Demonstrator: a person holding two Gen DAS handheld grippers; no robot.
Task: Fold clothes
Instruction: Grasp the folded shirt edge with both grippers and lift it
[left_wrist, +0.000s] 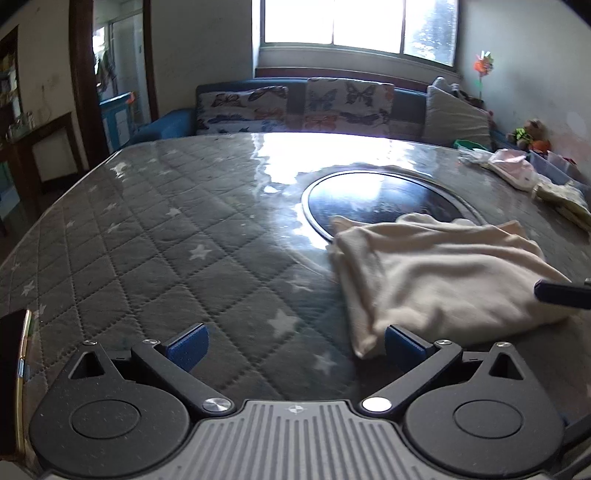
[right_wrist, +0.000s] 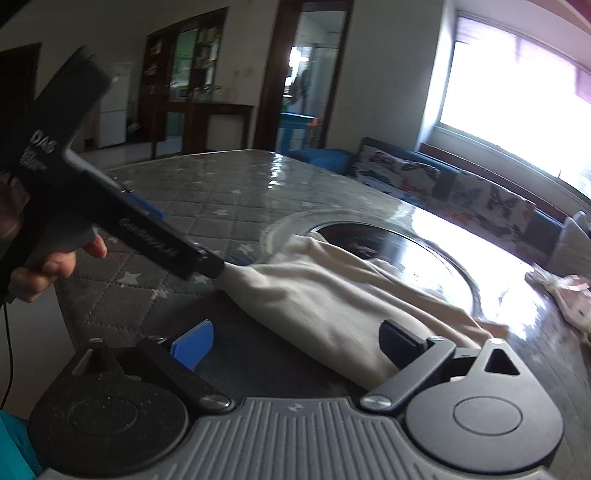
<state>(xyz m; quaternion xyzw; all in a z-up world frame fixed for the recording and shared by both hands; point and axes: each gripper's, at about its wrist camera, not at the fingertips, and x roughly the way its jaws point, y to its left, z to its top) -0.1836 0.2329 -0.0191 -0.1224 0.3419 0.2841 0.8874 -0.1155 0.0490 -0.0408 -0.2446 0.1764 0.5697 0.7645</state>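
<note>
We have the cream garment (left_wrist: 443, 273) lying partly folded on the quilted table cover (left_wrist: 155, 236), right of centre in the left wrist view, its far edge draped over the dark round inset (left_wrist: 373, 195) in the middle of the table. Left gripper (left_wrist: 295, 347) sits at the bottom of its frame with fingers spread wide, nothing between them; its right pad (left_wrist: 400, 345) is just beside the garment's near corner, not clamping it. Right gripper (right_wrist: 295, 339) is likewise spread wide and empty, with its right finger (right_wrist: 399, 338) against the cloth's near edge at lower right of its view. From that view the left gripper shows at left, its tip at the garment's left corner; we can't tell if it touches. Risks, as we judge them: closing on a single layer instead of the whole folded edge would pull the fold apart; cloth over the glossy inset may slide and skew when dragged; glare from the window (left_wrist: 354, 26) washes out the far edge, so alignment there is guesswork. The pink pile (left_wrist: 513, 170) at upper right could snag a wide sweep.
</note>
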